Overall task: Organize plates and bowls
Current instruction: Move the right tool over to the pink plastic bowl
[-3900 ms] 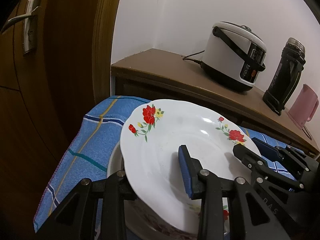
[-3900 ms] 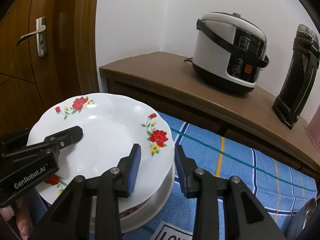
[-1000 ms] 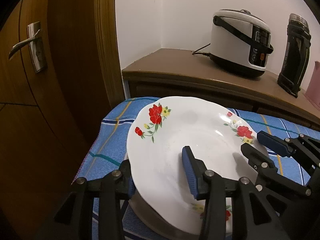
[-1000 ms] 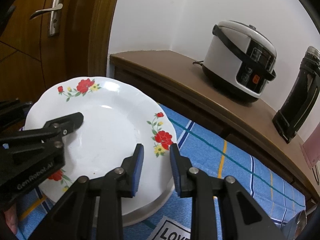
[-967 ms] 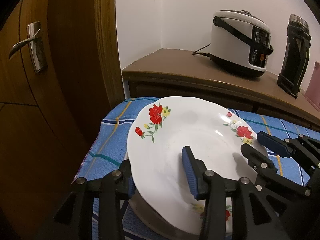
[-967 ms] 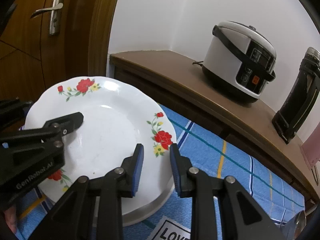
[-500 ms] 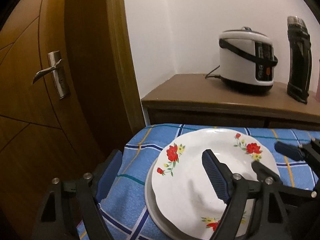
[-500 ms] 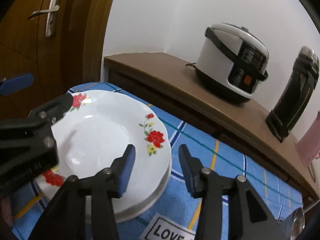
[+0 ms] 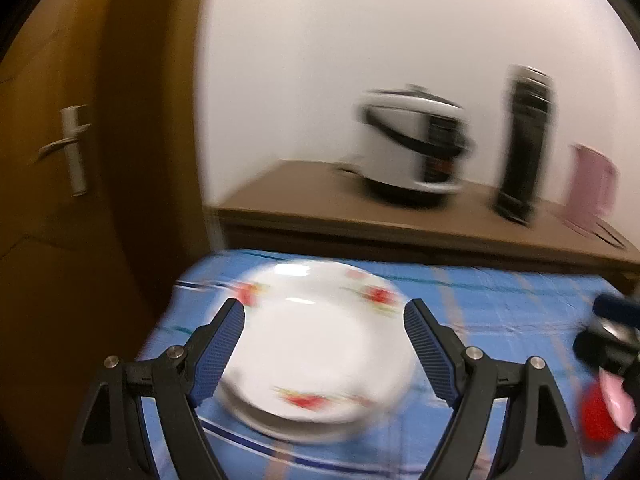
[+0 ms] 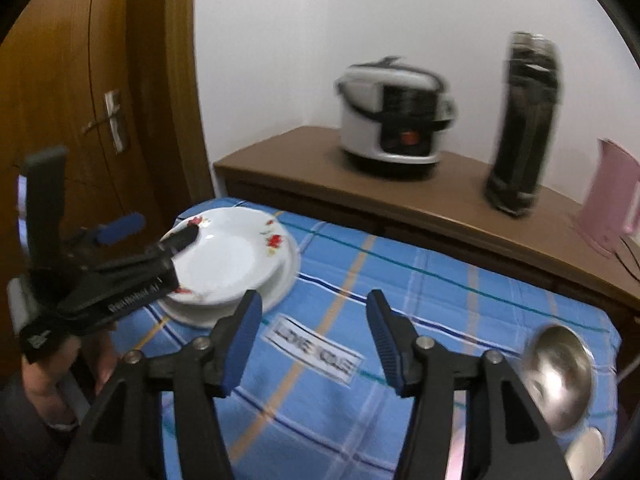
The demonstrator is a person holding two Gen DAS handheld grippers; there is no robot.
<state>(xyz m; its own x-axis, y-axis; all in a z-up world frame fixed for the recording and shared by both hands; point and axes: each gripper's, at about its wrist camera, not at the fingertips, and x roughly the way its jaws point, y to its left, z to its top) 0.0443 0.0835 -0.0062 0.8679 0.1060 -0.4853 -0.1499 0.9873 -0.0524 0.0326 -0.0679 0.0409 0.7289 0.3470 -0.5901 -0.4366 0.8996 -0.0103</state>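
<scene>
A white plate with red flowers (image 9: 320, 344) lies on top of a plate stack at the far left of the blue checked tablecloth (image 9: 492, 312); it also shows in the right wrist view (image 10: 228, 260). My left gripper (image 9: 324, 348) is open and empty, pulled back above the plate, and it shows from the side in the right wrist view (image 10: 160, 232). My right gripper (image 10: 314, 340) is open and empty over the cloth, right of the stack. A steel bowl (image 10: 560, 376) sits at the cloth's right end.
A wooden sideboard (image 10: 400, 196) behind the table carries a rice cooker (image 10: 394, 120), a black flask (image 10: 520, 124) and a pink jug (image 10: 612, 196). A wooden door (image 10: 80, 112) stands at left. Something red (image 9: 600, 416) lies near the right gripper in the left wrist view.
Both grippers have let go of the flowered plate, opened wide and drawn back from the stack. The right gripper has swung right over the cloth. The plate rests flat on the stack.
</scene>
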